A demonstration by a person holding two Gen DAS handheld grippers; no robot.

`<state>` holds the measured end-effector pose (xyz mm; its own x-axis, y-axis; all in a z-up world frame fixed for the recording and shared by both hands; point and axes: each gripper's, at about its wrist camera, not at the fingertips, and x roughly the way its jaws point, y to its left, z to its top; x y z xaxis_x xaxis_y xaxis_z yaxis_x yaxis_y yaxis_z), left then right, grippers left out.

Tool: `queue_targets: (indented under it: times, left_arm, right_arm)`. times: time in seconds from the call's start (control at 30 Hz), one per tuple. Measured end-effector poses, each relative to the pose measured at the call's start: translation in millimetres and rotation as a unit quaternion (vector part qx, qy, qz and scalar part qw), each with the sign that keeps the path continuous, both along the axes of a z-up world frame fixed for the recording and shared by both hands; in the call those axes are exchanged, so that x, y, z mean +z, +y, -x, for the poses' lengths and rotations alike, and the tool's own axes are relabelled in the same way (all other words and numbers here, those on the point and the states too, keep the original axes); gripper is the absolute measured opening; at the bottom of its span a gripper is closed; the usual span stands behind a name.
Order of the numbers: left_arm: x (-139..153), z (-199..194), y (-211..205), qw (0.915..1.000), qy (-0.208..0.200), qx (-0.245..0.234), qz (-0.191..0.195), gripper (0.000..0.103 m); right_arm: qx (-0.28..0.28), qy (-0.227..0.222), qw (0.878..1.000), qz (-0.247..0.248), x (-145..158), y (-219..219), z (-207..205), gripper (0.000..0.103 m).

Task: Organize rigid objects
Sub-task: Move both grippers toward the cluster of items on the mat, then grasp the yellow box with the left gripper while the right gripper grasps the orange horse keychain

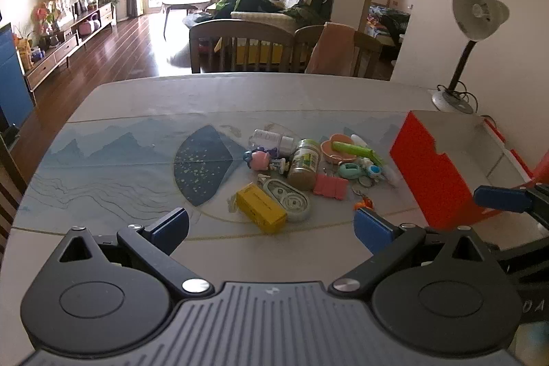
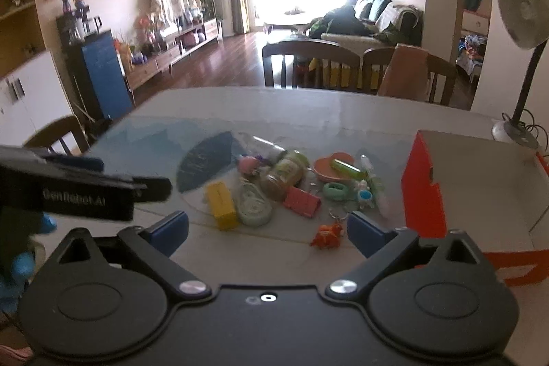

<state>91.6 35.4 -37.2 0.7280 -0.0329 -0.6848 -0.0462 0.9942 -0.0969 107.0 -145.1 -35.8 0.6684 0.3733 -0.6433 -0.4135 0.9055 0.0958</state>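
While both hand-held grippers hover low over the near edge of the grey table with a blue mountain-print mat [image 1: 113,160], a small heap of rigid odds and ends lies just ahead of them near the mat's middle. In that heap a yellow rectangular box [image 1: 261,207] lies closest to the left gripper [image 1: 271,228], touching a pale green oval correction-tape dispenser [image 1: 290,199]; beyond these a glass jar with a green label [image 1: 304,164] lies on its side, with a pink ribbed block [image 1: 330,187] beside it, a pink toy figure [image 1: 259,159], a clear plastic bottle [image 1: 274,138] and a salmon-pink shallow dish [image 1: 338,148] holding a light green tube [image 1: 350,148]. A mint round keyring [image 1: 349,170] and a small orange figure keychain [image 2: 327,235] lie nearest the right gripper [image 2: 268,230], the keychain just ahead of its right fingertip. To the right of the heap stands an open red cardboard box with a grey interior [image 1: 435,180], nothing between it and the items. Both grippers have their blue-padded fingers spread wide and hold nothing. A grey desk lamp [image 1: 475,19] stands at the table's far right corner, and dark wooden chairs [image 1: 240,45] line the far edge.
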Motion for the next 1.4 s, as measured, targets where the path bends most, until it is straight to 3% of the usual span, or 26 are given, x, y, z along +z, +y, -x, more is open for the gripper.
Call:
queue_targets:
  times: [0.37,0.6,0.73,0.97,1.33,1.4]
  left_arm:
    - [-53.6,-67.5,6.3,0.9985,0.040,0.038,-0.006,0.103]
    - [-93.8,-104.2,20.5,0.9927,0.086,0.085,0.008,0.103]
    - [-110.8,-119.5,19.1,0.9902,0.102,0.095,-0.006,0.102]
    - [-123.4,-137.0,19.9,0.9860,0.117,0.119,-0.007,0.102]
    - [-136.0,-149.7,20.9,0.9789,0.138,0.145,-0.039,0.102]
    - [-141.5,-149.8,25.0,0.9774,0.147,0.147,-0.038,0.095]
  right_arm:
    - [-0.009,0.040,0.999,0.029,-57.7,-6.8,-54.0,0.086]
    - [-0.009,0.055,0.997,0.044,-81.0,-7.2,-79.8,0.080]
    - [-0.011,0.066,0.996,0.053,-93.5,-10.0,-92.1,0.078]
    - [-0.015,0.084,0.994,0.063,-112.9,-12.1,-105.4,0.071]
    - [-0.016,0.100,0.993,0.062,-130.1,-11.9,-120.0,0.064]
    - [-0.015,0.102,0.993,0.063,-132.4,-10.3,-122.1,0.061]
